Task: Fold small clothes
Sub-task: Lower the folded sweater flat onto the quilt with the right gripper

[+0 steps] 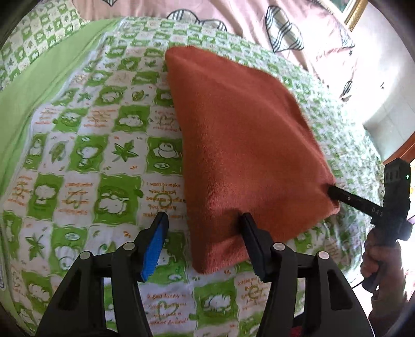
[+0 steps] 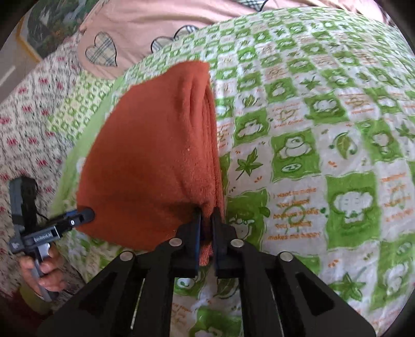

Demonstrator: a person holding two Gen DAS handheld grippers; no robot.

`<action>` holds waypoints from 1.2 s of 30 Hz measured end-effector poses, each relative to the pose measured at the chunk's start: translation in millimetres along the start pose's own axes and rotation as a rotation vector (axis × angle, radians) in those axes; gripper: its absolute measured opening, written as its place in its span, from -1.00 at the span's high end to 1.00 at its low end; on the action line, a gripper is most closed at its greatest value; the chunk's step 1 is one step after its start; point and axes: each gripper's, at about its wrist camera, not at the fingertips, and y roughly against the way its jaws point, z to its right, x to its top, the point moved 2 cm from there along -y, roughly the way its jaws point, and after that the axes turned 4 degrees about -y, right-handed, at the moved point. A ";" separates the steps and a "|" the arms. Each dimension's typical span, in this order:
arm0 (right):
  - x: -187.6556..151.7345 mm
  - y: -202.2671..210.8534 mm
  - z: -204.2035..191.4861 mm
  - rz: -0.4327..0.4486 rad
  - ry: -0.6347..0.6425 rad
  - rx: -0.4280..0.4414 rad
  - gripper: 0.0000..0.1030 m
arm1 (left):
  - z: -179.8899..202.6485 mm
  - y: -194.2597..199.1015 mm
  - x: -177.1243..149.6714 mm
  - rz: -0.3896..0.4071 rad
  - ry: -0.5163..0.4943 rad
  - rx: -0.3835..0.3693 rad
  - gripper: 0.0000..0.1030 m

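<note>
A folded rust-orange fleece garment (image 1: 243,145) lies on the green-and-white checked bedspread (image 1: 103,155). My left gripper (image 1: 205,220) is open at its near edge: the right finger touches the cloth, the blue-padded left finger stands apart over the bedspread. My right gripper (image 2: 206,217) is shut on the garment's near corner (image 2: 207,233), layers bunched between the fingers. It also shows in the left wrist view (image 1: 334,193), pinching the right corner. The left gripper shows in the right wrist view (image 2: 83,216) at the garment's left edge (image 2: 145,160).
A pink quilt with plaid hearts (image 1: 233,15) lies behind the bedspread. A plain green sheet border (image 1: 39,85) runs along the left. A floral cover (image 2: 28,124) lies left of the bed. A framed picture (image 2: 46,28) hangs behind.
</note>
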 end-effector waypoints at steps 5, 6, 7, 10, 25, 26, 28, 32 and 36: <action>16.1 17.5 -7.8 0.069 -0.004 0.013 0.72 | -2.7 16.7 5.4 0.036 -0.010 -0.036 -0.11; 21.1 17.1 -9.9 0.074 -0.004 0.019 0.64 | -3.6 17.2 8.7 0.040 -0.005 -0.041 -0.12; 25.5 15.8 -11.7 0.077 -0.004 0.026 0.52 | -5.5 16.8 12.5 0.041 0.001 -0.047 -0.12; 44.6 8.2 -18.8 0.096 0.012 0.038 0.00 | -7.7 9.4 26.9 0.043 0.023 -0.052 -0.12; 107.7 -47.0 -60.9 0.037 0.077 0.234 0.00 | 1.7 18.7 68.0 0.155 -0.005 -0.204 -0.10; 110.8 -54.3 -57.9 0.029 0.067 0.213 0.00 | 4.7 19.2 66.5 0.155 -0.014 -0.227 -0.10; 118.0 -65.8 -48.6 0.023 0.047 0.162 0.00 | 10.6 18.5 61.5 0.154 -0.036 -0.265 -0.09; 129.5 -90.2 -25.8 -0.005 0.036 0.086 0.29 | 14.2 -8.3 47.7 0.077 -0.098 -0.216 0.12; 136.1 -89.7 -19.2 -0.004 0.029 0.079 0.40 | 2.9 -14.8 46.0 0.069 -0.057 -0.220 0.27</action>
